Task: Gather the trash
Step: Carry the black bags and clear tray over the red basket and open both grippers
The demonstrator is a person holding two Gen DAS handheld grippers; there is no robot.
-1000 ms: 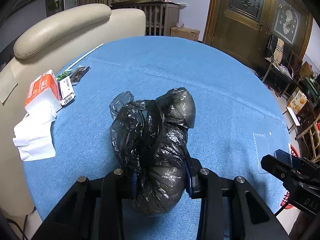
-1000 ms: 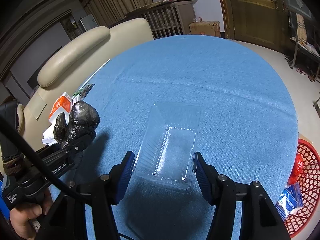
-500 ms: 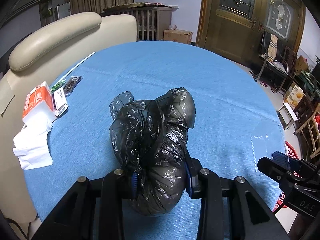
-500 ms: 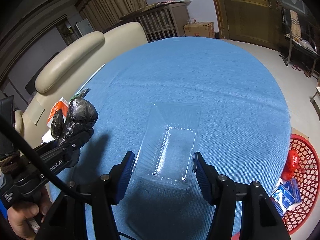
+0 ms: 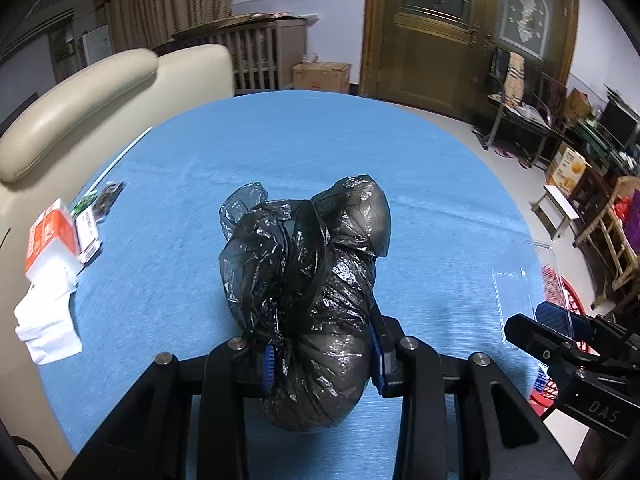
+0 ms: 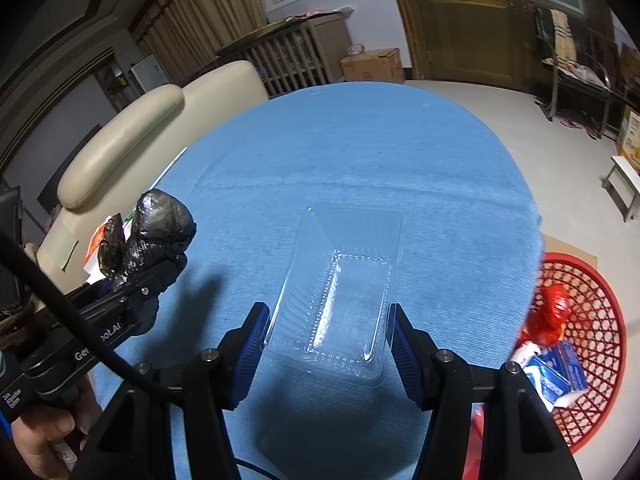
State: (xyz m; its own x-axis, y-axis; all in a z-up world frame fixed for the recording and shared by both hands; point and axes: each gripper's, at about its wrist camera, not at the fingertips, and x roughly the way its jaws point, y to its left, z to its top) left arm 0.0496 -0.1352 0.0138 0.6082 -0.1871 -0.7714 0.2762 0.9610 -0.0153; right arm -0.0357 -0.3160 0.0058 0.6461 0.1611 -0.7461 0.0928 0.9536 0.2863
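Observation:
A crumpled black plastic bag (image 5: 308,288) is clamped in my left gripper (image 5: 322,356), held above the blue tablecloth (image 5: 304,152). The same black bag (image 6: 156,232) shows at the left of the right wrist view, in the left gripper (image 6: 132,292). My right gripper (image 6: 326,344) is shut on a clear plastic tray (image 6: 340,292), its blue pads pressing both long sides. That clear tray (image 5: 524,280) and the right gripper (image 5: 560,344) appear at the right edge of the left wrist view. A red mesh basket (image 6: 588,344) on the floor holds red and blue trash.
An orange-and-white tissue pack (image 5: 50,236), a white tissue (image 5: 46,320), small wrappers (image 5: 100,204) and a white straw (image 5: 120,156) lie at the table's left edge. A cream sofa (image 5: 80,96) stands behind. A person's hand (image 6: 44,436) holds the left gripper.
Both grippers have shifted to the right over the table, keeping their loads. The tissue pack slid left in view and the red basket came further into the right wrist view.

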